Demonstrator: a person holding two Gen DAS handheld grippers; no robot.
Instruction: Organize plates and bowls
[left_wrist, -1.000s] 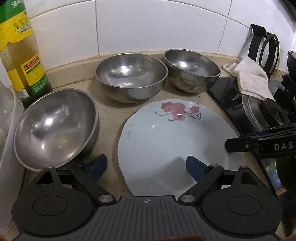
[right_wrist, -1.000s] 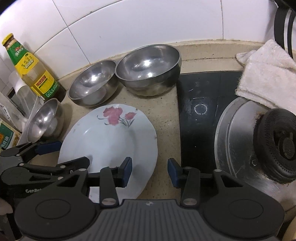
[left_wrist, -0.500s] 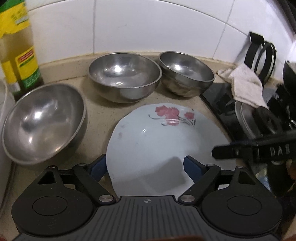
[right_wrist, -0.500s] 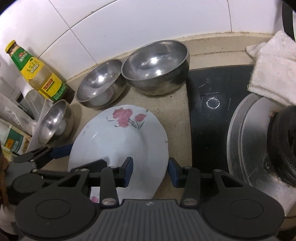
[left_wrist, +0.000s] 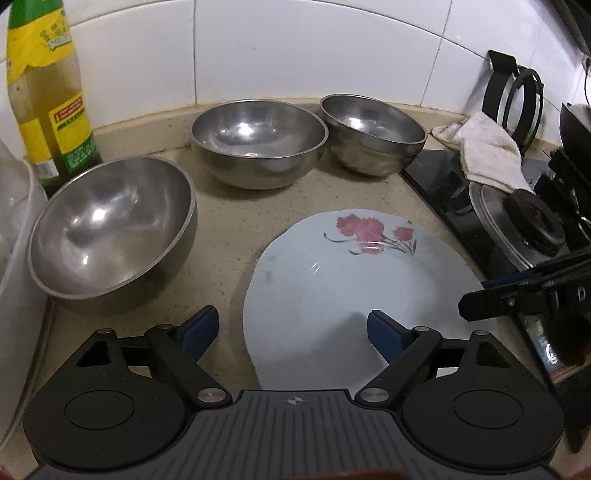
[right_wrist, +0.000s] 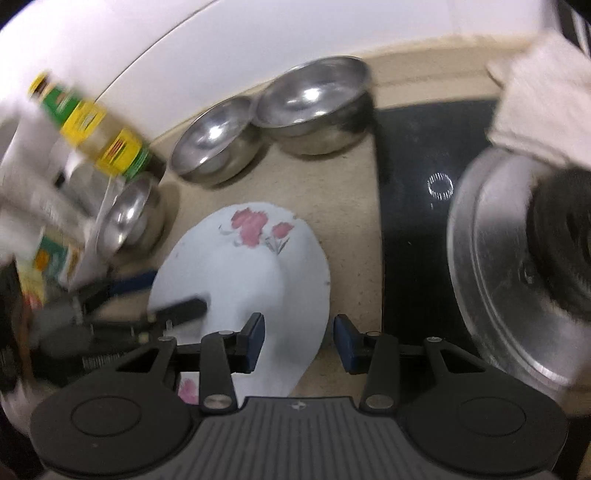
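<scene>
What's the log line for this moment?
left gripper open over plate | right gripper open at plate edge | three bowls unstacked

The speckled beige tabletop (left_wrist: 229, 229) carries a flowered plate (left_wrist: 332, 288), three steel bowls — near-left (left_wrist: 110, 225), middle (left_wrist: 258, 142), right (left_wrist: 373, 133) — and a bottle (left_wrist: 48, 92) by the tiled wall.

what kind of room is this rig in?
Most likely a home kitchen: white wall tiles, a gas stove set in the counter, steel bowls and a sauce bottle.
</scene>
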